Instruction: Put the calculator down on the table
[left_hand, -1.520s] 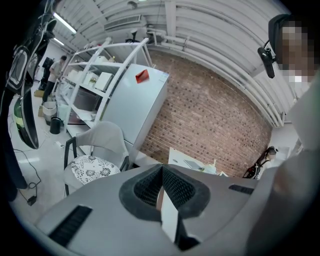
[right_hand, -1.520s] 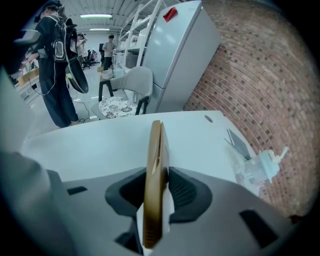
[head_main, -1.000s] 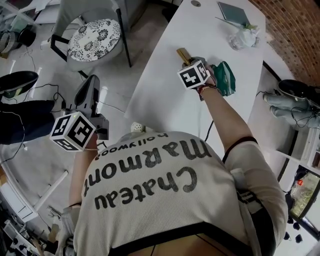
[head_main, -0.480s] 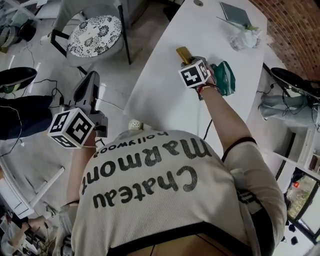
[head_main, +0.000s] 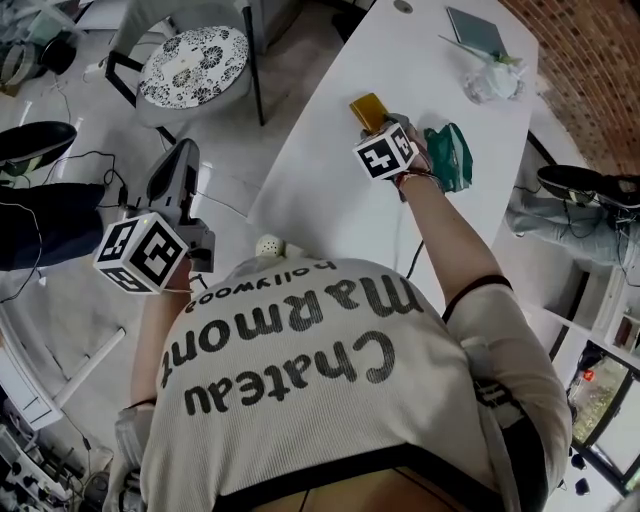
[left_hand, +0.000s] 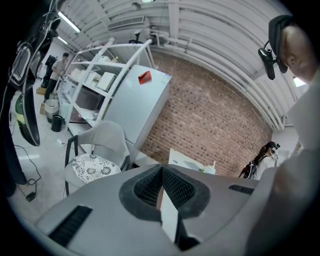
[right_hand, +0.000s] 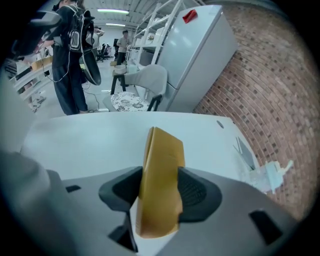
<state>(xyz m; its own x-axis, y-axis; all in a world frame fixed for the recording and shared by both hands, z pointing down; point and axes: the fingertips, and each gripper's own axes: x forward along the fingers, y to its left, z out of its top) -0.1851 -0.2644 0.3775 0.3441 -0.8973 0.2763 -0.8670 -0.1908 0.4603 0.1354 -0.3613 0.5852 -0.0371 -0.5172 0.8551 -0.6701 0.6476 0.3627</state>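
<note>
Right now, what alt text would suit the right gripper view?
A gold calculator sits edge-up between the right tongs, which have just been opening, over a white table. A brick wall and a white cabinet rise behind.

Calculator: smooth gold plastic, slightly glossy; table: smooth matt white; wall: rough brick.

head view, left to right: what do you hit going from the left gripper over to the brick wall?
left gripper → calculator → green cloth → crumpled plastic bag → brick wall
</note>
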